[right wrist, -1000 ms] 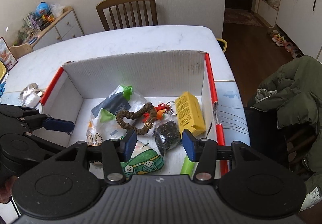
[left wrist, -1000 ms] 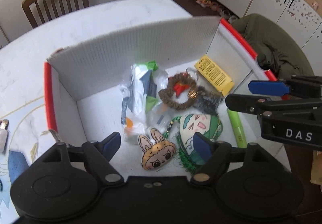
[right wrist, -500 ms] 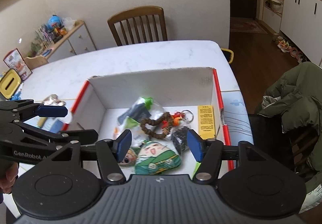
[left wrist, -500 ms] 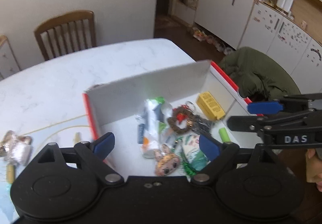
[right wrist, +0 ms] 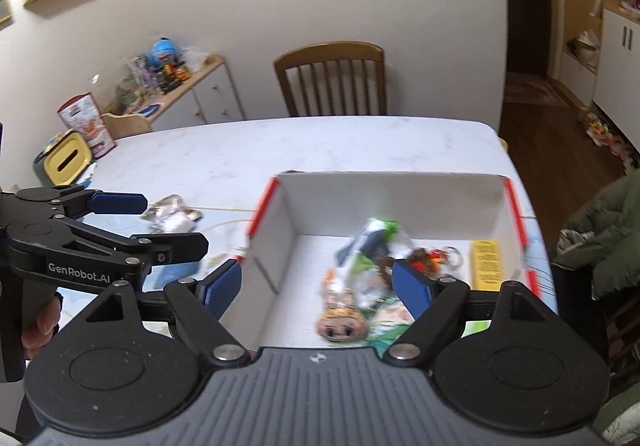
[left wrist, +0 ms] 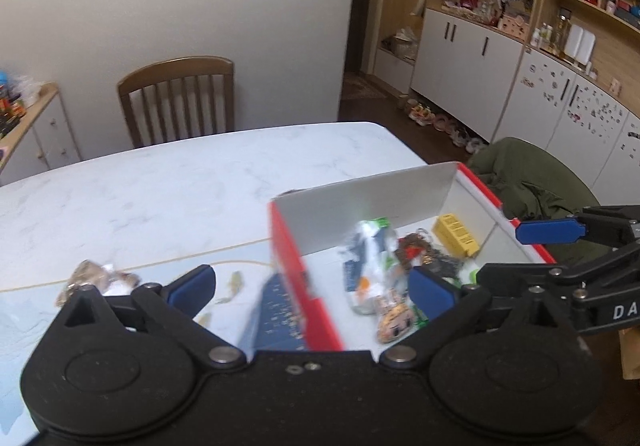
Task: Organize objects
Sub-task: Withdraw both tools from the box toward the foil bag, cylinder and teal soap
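A white cardboard box with red rims (right wrist: 380,205) stands on the marble table. It holds a yellow carton (right wrist: 486,264), a clear plastic packet (right wrist: 372,234), a bunny plush (right wrist: 340,318), a green plush (right wrist: 394,316) and a beaded keyring (left wrist: 412,246). My right gripper (right wrist: 316,286) hovers open and empty above the box's near left part. My left gripper (left wrist: 312,288) is open and empty over the box's left wall (left wrist: 296,270). A crumpled foil packet (left wrist: 96,280) lies on the table left of the box.
A wooden chair (right wrist: 332,77) stands at the table's far side. A yellow tissue box (right wrist: 66,163) sits at the far left edge. A green jacket (left wrist: 532,181) hangs on a chair to the right. A blue patterned mat (left wrist: 276,306) lies beside the box.
Both grippers have risen and drawn back from the box, which looks smaller. The left one has also swung left, bringing the foil packet into its view. Both stayed open.
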Motion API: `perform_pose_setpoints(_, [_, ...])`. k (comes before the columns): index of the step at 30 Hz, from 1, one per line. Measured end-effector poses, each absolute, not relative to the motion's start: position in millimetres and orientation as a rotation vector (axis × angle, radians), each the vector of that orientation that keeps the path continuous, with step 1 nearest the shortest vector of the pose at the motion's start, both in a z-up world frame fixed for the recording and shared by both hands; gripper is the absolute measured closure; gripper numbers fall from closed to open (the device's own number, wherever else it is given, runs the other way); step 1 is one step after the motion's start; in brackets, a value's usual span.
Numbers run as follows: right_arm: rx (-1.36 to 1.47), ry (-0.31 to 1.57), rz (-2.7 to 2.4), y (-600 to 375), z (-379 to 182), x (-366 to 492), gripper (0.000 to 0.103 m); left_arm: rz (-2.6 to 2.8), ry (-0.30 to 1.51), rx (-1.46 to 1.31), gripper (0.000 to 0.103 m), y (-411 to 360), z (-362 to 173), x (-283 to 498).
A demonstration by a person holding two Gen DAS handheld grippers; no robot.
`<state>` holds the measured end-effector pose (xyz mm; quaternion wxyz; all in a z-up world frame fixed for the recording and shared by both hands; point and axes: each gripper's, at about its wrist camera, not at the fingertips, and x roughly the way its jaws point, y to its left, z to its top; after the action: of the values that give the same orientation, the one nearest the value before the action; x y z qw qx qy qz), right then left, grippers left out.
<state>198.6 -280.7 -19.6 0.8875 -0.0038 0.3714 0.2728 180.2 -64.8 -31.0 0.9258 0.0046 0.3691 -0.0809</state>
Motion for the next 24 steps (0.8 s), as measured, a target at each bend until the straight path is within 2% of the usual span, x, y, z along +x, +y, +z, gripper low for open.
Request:
perform_pose_setpoints(13, [-0.04, 0.805, 0.62, -182.5, -20.7, 185.8, 0.02, -0.057, 0.742, -0.039, 0.001, 41.4, -40.0, 152.9])
perform_pose_setpoints(24, [-0.083, 0.87, 0.611, -97.7, -45.3, 197.2, 0.02, -0.001, 0.786, -0.095, 0.001, 124.4, -76.4, 145.3])
